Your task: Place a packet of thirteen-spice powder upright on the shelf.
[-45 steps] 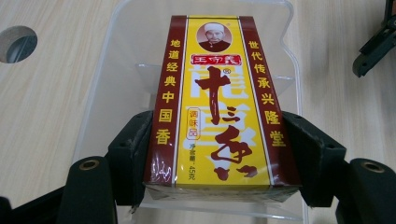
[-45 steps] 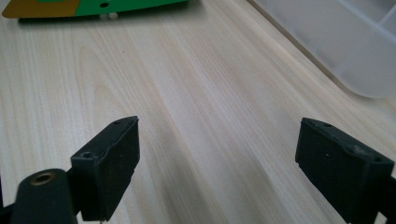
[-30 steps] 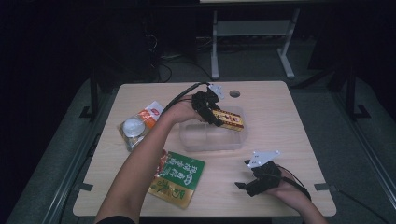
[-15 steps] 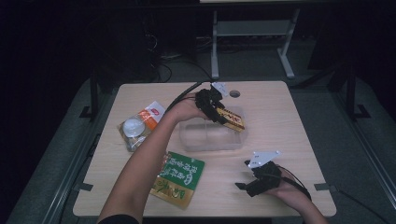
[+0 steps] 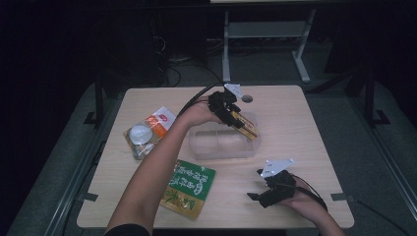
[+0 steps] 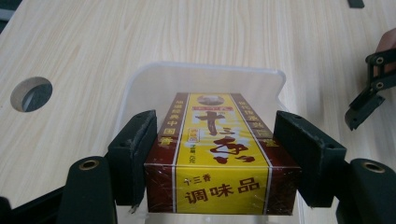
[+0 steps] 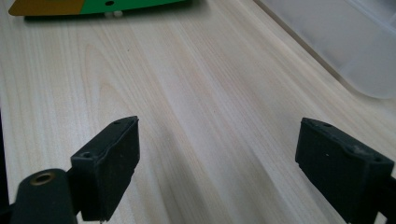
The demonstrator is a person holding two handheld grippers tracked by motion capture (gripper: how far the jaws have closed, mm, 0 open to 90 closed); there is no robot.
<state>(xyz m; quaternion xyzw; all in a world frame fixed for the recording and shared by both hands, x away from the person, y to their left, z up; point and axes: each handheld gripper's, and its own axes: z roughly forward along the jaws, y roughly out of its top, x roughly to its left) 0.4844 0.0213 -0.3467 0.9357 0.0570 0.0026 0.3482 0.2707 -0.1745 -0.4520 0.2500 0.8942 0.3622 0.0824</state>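
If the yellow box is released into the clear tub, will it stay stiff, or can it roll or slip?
The box probably stays stiff: its edges look straight between the left gripper pads. Its flat sides suggest it will not roll. Its glossy wrap may slide a little on the smooth tub.

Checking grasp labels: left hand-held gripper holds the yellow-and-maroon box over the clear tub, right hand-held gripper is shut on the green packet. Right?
Not quite. The right hand-held gripper is open over bare table, apart from the green packet, as the right gripper view shows. The left hand-held gripper does hold the yellow-and-maroon box over the clear tub.
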